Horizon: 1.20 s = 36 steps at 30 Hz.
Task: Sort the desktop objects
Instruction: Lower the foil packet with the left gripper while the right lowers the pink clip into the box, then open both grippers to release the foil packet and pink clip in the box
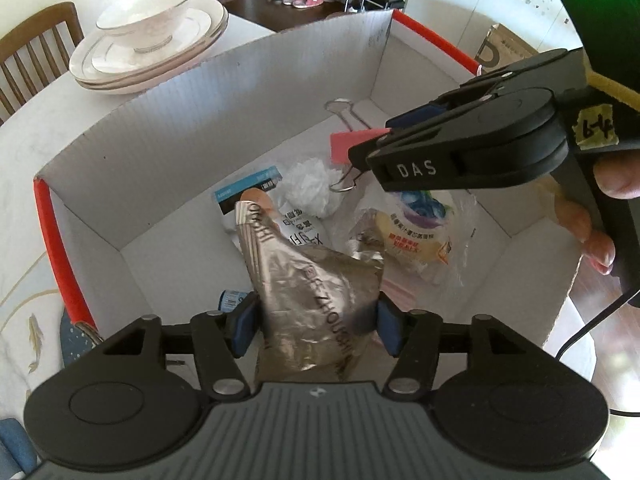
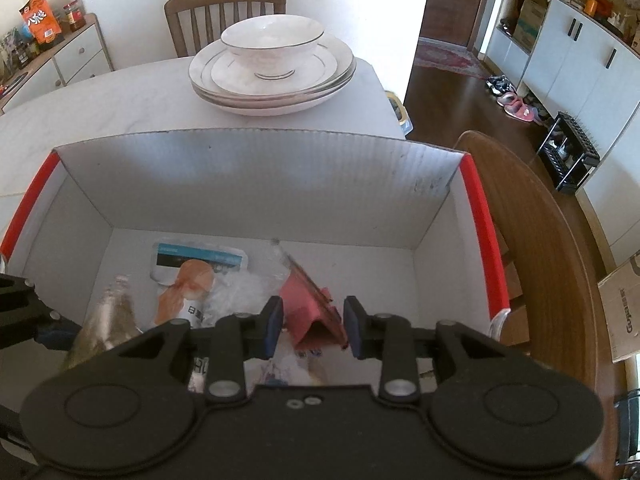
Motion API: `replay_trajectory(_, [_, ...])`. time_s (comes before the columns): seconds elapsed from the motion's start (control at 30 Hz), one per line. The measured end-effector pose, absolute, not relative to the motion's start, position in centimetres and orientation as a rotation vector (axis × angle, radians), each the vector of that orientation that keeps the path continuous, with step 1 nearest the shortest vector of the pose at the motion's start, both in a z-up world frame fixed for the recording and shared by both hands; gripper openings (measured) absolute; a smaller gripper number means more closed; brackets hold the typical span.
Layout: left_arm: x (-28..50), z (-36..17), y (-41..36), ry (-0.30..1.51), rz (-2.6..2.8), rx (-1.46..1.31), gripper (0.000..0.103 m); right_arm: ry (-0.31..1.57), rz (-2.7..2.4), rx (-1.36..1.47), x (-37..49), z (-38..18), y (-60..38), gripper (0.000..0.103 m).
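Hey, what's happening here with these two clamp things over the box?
A person is sorting desk clutter with two handheld grippers over a white cardboard box. The left gripper clamps a silver foil pouch, and the right gripper clamps a pink binder clip. Both are above packets already lying in the box.

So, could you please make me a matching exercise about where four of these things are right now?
Things:
1. foil pouch
2. pink paper
3. bowl
4. crumpled white bag

Places:
A. on the stacked plates
B. between the jaws of the left gripper
C. lying on the floor of the box
D. between the jaws of the right gripper

Pairs: 1-B, 2-D, 3-A, 4-C
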<state>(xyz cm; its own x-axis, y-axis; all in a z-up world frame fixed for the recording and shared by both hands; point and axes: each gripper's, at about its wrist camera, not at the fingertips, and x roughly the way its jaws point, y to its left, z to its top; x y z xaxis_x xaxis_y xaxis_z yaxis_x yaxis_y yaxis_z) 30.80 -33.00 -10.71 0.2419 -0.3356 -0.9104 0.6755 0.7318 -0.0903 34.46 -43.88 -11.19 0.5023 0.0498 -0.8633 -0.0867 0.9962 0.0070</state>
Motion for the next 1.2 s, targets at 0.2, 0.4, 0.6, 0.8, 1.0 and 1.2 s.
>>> replay_trajectory(0.2, [30.9,-10.5,-32.9,1.104,-0.709,0.350,0.068,1.033,0.092,-0.026,34.1,-10.9,-44.0,0.044])
replay_trajectory(0.4, [30.4,-9.6,-32.2,1.053,-0.709,0.303,0.069,1.010,0.109,-0.013,33.1,-9.8,-44.1,0.048])
replay_trajectory(0.6, [29.7,-8.4,-31.0,1.002,-0.696,0.256,0.074,0.978,0.133,0.005,31.4,-8.5,-44.4,0.049])
replay_trajectory(0.8, [29.8,-7.7,-30.0,0.992,-0.687,0.201,0.080,0.959,0.137,0.038,30.4,-7.5,-44.7,0.057])
replay_trajectory(1.0, [28.3,-6.4,-28.6,0.947,-0.699,0.174,0.080,0.922,0.148,0.039,29.0,-6.3,-44.3,0.063])
replay_trajectory(1.2, [27.0,-4.9,-27.0,0.886,-0.702,0.140,0.080,0.901,0.168,0.046,27.9,-5.2,-43.4,0.064])
